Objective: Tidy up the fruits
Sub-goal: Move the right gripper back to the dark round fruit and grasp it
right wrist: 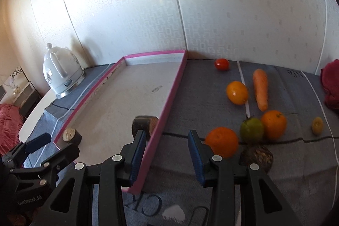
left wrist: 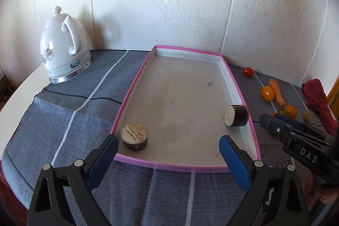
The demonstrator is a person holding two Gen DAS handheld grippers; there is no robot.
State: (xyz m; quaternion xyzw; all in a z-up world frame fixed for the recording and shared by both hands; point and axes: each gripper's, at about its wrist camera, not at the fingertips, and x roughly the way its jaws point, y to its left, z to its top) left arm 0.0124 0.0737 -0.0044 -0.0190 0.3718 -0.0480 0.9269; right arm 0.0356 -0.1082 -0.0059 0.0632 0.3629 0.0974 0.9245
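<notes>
Pink-rimmed tray already holds two eggplant chunks (nothing gripped, both claws empty), so right gripper, jaws parted, probably goes next for the nearest orange just right of it, left gripper wide open.

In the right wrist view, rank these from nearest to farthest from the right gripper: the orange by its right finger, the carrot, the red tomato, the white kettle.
From the right gripper:
1. Orange, just beside its right finger.
2. Carrot, farther back on the right, on the cloth.
3. Red tomato, near the wall, right of the tray.
4. White kettle, far left corner, beyond the tray.
</notes>
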